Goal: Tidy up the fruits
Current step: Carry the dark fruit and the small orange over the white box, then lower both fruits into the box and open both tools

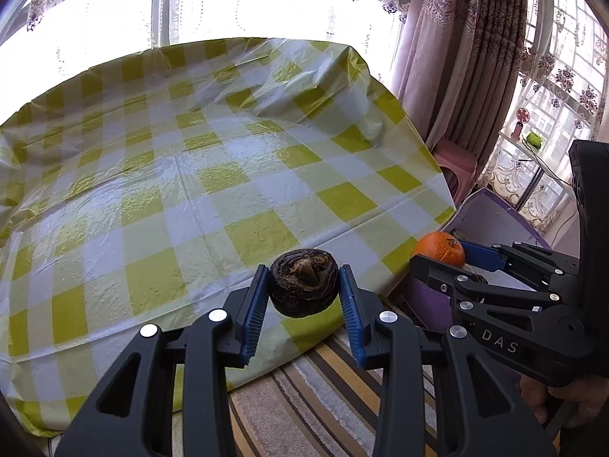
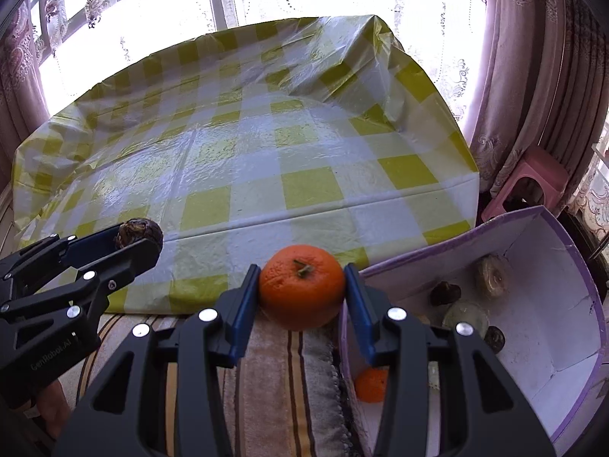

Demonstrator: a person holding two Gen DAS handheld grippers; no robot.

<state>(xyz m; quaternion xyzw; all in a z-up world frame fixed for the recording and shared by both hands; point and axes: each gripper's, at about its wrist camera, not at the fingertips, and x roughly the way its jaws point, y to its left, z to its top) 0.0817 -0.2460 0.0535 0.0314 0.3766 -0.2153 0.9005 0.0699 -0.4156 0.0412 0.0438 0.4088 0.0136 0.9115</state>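
Note:
My left gripper (image 1: 303,292) is shut on a dark brown water chestnut (image 1: 303,283) and holds it in the air over the near edge of the table. It also shows in the right wrist view (image 2: 137,233). My right gripper (image 2: 302,292) is shut on an orange (image 2: 302,291) and holds it above the near table edge, beside the purple box (image 2: 571,266). The orange also shows in the left wrist view (image 1: 440,248). The box holds another orange (image 2: 371,384), dark chestnuts (image 2: 444,292) and pale round fruits (image 2: 491,275).
The table wears a yellow and white checked plastic cloth (image 2: 243,144). A striped rug (image 2: 281,392) lies below the grippers. A pink stool (image 2: 529,182) stands at the right, by the curtains (image 2: 533,57).

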